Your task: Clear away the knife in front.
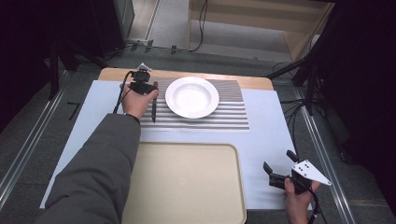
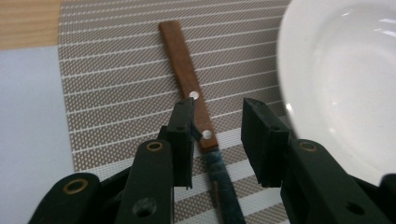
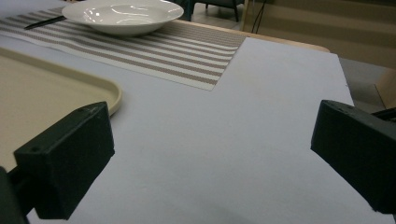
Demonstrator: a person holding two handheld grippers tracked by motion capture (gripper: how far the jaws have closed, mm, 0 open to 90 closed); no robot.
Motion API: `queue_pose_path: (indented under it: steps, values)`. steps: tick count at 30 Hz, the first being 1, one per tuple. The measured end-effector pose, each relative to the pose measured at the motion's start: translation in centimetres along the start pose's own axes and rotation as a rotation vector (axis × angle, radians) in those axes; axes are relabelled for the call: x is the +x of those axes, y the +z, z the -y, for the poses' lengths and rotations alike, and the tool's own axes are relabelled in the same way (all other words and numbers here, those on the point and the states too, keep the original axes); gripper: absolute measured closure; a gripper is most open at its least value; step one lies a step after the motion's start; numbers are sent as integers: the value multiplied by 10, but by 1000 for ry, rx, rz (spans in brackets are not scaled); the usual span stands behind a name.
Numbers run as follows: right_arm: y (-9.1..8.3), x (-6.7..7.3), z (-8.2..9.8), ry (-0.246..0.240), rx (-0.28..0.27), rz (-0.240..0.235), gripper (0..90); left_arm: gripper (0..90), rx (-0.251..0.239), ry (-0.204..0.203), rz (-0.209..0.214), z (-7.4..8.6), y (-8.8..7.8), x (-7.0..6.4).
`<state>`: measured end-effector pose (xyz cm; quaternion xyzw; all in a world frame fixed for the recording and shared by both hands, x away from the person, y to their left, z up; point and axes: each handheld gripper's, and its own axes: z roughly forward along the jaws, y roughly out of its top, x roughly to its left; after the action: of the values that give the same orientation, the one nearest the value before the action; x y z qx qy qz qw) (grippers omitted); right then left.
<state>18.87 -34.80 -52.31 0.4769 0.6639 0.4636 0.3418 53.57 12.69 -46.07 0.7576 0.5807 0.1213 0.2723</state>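
— Nearest: beige tray [image 1: 187, 186], bare. Left tool [image 2: 217, 140] spread apart, straddling the wooden-handled knife [image 2: 191, 98] on the striped mat [image 1: 233, 116].

— Nothing gripped yet? White bowl [image 1: 192, 96] just beside, right tool [image 1: 278, 169] wide apart above the worktop [image 1: 266, 135]?

— Yes. Likely everything left to do.

No text, label, brand, number or sign can be read in any of the three views.
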Motion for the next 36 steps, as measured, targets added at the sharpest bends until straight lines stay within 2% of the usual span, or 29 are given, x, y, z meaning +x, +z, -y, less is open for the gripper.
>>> queue_pose_path:
  steps: [5, 16, 18, 21, 26, 28, 36]
  values:
    - [0, 0, 0, -1, -1, 1, 0, 683, 28, -21, -12, 1, 11, 2]
    - [1, 1, 0, -8, 4, 5, 0, 697, 44, -6, -74, 3, 23, -6]
    - [1, 1, 0, -8, 4, 6, 0, 711, 47, 26, -116, 4, 24, -11]
    - [1, 1, 0, -7, 6, 6, 0, 758, 47, 33, -130, 5, 24, -12]
    - [1, 1, 0, -4, 8, 6, 0, 761, 42, 45, -137, 6, 22, -9]
    - [1, 1, 0, -7, 9, 7, 0, 762, 21, 16, -111, 9, 21, -4]
    - [1, 1, 0, -7, 8, 10, 0, 763, 19, 36, -88, 8, 11, -1]
